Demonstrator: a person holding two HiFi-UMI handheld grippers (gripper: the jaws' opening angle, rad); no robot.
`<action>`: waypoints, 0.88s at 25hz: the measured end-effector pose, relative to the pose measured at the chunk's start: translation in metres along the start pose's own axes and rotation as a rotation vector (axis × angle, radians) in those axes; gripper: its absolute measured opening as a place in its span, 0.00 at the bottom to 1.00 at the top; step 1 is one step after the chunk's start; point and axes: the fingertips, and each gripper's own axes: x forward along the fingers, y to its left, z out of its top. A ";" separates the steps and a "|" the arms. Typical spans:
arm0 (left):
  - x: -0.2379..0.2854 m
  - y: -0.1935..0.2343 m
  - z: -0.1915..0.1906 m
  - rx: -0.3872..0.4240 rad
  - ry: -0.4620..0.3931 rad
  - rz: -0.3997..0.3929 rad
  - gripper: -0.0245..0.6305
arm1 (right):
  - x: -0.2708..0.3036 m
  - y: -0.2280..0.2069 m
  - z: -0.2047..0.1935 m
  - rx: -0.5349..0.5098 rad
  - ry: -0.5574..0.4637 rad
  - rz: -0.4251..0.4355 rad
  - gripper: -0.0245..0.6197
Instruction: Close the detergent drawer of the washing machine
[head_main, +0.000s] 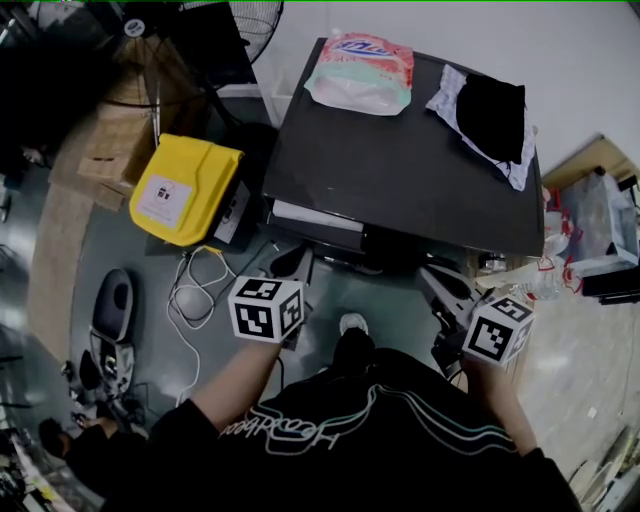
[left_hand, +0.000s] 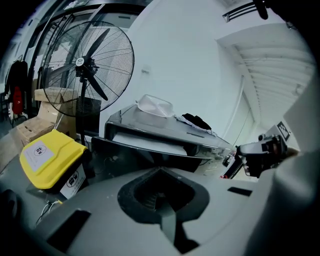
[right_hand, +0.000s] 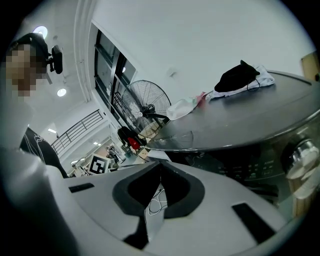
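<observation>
The dark washing machine (head_main: 400, 170) stands ahead of me. Its detergent drawer (head_main: 315, 216) is pulled out at the front left and shows a white inside, also seen in the left gripper view (left_hand: 145, 142). On the lid lie a pink detergent bag (head_main: 360, 75) and a black cloth (head_main: 490, 115). My left gripper (head_main: 290, 264) is shut and empty, a short way in front of the drawer; its jaws meet in its own view (left_hand: 160, 172). My right gripper (head_main: 443, 288) is shut and empty near the machine's front right, below the lid (right_hand: 159, 167). A knob (right_hand: 300, 155) shows at right.
A yellow case (head_main: 185, 188) sits on the floor left of the machine, with a white cable (head_main: 190, 300) in front of it. A large fan (left_hand: 87, 62) and cardboard boxes (head_main: 100, 150) stand further left. A clear bin (head_main: 600, 225) is at the right.
</observation>
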 end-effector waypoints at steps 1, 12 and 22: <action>0.000 0.000 0.000 -0.001 0.000 0.000 0.07 | 0.001 -0.001 0.001 0.001 0.001 0.000 0.08; -0.001 0.001 0.002 -0.013 -0.012 -0.012 0.07 | 0.020 0.003 0.003 -0.012 0.036 0.026 0.08; 0.002 0.003 0.005 -0.032 -0.031 -0.013 0.07 | 0.030 0.004 0.004 -0.017 0.049 0.040 0.08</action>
